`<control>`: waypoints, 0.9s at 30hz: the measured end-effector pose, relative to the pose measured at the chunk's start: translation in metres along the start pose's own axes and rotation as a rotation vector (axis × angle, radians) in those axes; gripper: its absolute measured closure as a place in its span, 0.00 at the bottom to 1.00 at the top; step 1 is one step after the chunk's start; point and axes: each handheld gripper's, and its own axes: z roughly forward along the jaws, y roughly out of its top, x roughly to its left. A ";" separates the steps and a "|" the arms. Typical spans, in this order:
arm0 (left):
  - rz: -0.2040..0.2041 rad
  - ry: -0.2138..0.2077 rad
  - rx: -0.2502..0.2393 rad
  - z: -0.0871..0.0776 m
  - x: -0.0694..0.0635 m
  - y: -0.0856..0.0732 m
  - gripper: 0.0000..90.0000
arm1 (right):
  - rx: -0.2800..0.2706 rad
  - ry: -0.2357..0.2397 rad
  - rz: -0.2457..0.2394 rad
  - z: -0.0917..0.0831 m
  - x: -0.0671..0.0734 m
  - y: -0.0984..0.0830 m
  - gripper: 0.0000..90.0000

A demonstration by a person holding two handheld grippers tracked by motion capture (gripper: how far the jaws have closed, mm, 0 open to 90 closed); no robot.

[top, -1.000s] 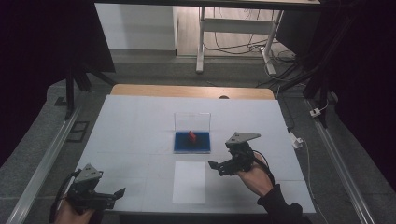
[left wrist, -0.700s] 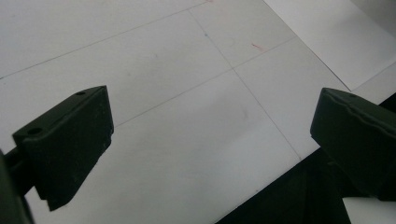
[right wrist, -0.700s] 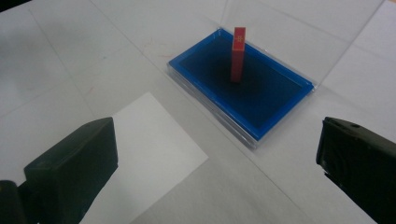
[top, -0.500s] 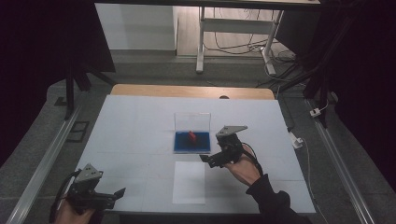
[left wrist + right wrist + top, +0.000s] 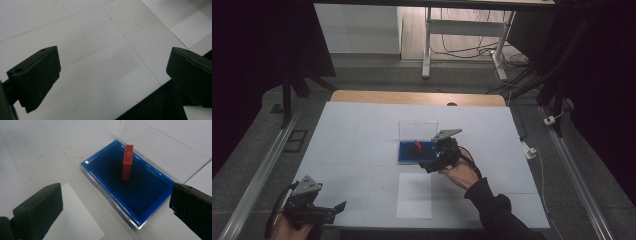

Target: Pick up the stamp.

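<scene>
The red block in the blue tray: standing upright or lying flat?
Upright. In the right gripper view the red block stands on its narrow end inside the blue tray, leaning slightly, its long sides rising from the dark floor.

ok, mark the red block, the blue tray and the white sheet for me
red block (image 5: 127,162): right gripper view, on its front face, standing upright in the tray.
blue tray (image 5: 100,178): right gripper view, on its near-left rim.
white sheet (image 5: 414,197): high view, on its bare middle, in front of the tray.

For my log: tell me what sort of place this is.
Probably a lab recording station: a white-topped table ringed by dark stands, loose cables on the floor, and hand-held black two-jaw grippers.
</scene>
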 end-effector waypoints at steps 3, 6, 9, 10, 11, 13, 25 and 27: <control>0.001 0.000 0.000 0.000 0.000 0.000 0.00 | 0.014 -0.015 -0.007 0.008 -0.001 0.003 0.00; 0.000 -0.001 0.000 0.000 0.000 0.000 0.00 | 0.021 -0.023 -0.007 0.016 -0.003 0.005 0.00; 0.000 -0.001 0.000 0.000 0.000 0.000 0.00 | 0.036 -0.029 -0.016 0.024 -0.004 0.007 0.00; 0.000 -0.002 0.000 0.000 0.000 0.000 0.00 | 0.039 -0.034 -0.022 0.026 -0.004 0.008 0.00; 0.000 -0.002 0.000 0.000 0.000 0.000 0.00 | 0.045 -0.042 -0.027 0.031 -0.005 0.009 0.00; 0.001 -0.002 -0.001 0.000 0.000 0.000 0.00 | 0.040 -0.043 -0.028 0.033 -0.005 0.010 0.00; 0.002 -0.003 0.001 0.000 0.000 0.000 0.00 | 0.033 -0.056 -0.023 0.045 -0.015 0.024 0.41; 0.002 -0.003 0.001 0.000 0.000 0.000 0.00 | 0.033 -0.049 -0.021 0.047 -0.015 0.025 0.50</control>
